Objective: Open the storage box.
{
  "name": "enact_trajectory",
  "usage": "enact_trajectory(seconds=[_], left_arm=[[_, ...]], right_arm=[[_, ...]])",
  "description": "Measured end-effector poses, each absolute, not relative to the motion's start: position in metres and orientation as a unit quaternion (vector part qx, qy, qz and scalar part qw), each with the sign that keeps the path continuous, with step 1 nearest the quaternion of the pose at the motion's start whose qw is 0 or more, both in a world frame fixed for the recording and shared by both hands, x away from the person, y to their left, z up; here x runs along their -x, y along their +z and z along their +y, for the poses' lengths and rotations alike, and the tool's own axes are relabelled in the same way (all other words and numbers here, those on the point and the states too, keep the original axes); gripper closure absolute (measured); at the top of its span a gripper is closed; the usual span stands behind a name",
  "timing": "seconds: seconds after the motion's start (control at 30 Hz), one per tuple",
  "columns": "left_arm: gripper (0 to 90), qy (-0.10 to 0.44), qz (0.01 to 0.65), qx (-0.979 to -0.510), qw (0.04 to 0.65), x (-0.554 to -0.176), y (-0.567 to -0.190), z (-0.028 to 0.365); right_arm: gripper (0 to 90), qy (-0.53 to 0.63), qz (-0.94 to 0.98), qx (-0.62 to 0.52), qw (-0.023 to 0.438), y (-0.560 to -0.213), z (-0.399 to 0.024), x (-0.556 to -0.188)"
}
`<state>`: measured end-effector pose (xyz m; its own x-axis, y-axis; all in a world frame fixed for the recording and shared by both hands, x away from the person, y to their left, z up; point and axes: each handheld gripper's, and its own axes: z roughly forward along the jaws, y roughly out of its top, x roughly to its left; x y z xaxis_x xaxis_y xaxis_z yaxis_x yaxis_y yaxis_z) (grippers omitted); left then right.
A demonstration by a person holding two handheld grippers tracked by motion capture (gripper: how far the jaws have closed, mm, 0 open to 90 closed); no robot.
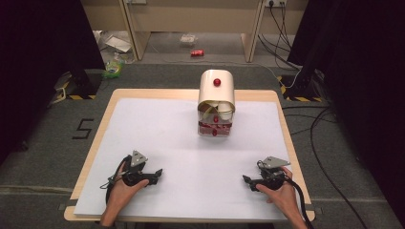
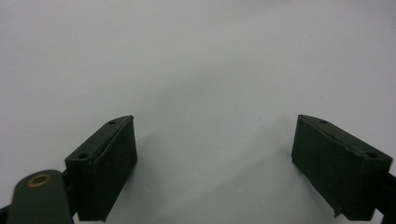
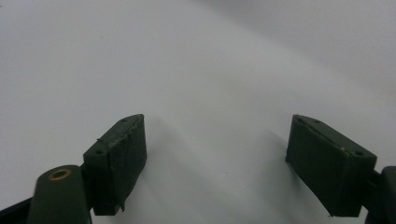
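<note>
White paper covers the table (image 1: pixel 143 124) from edge to edge, and I see 1 thing standing on it: a cream bread-bin-style container (image 1: pixel 216 102) with a rounded roll lid and a red knob (image 1: pixel 217 82) on top, at the far middle of the sheet. Its lid looks partly raised, and through the opening I make out pale cup-like shapes and something red lower down, too small to name.

I judge the container light and rigid, probably thin plastic or sheet metal, smooth enough to slide on the paper if pushed. The knob is the obvious place to grip the lid; 1 gripper would likely need to steady the body against sliding while the other works the lid. The contents could be fragile, so I would go gently.

My left gripper (image 1: pixel 156 173) rests low at the near left of the sheet, its jaws pointing inward toward the middle; in the left gripper view they stand wide apart over bare paper. My right gripper (image 1: pixel 247 181) mirrors it at the near right, jaws wide, nothing between them. Both are well apart from the container.
</note>
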<state>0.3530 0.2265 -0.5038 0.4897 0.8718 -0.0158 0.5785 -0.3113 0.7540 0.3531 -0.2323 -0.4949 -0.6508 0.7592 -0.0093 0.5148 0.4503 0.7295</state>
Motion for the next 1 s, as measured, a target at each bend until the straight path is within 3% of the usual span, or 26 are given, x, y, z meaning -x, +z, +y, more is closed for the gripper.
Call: enact_trajectory(seconds=[0.17, 0.43, 0.7, 1.0], left_arm=[[13.2, 0.203, 0.462, -0.784, 0.361, -0.353, -0.504, 0.226], [13.2, 0.203, 0.463, -0.784, 0.361, -0.353, -0.504, 0.226], [13.1, 0.203, 0.463, -0.783, 0.362, -0.353, -0.504, 0.226], [13.1, 0.202, 0.463, -0.783, 0.362, -0.353, -0.504, 0.227]], right_arm=[[20.0, 0.358, 0.832, -0.385, 0.176, -0.495, -0.232, -0.353], [18.7, 0.395, 0.801, -0.384, 0.235, -0.489, -0.227, -0.352], [35.1, 0.396, 0.799, -0.351, 0.285, -0.477, -0.203, -0.360], [38.9, 0.432, 0.763, -0.391, 0.279, -0.474, -0.189, -0.371]])
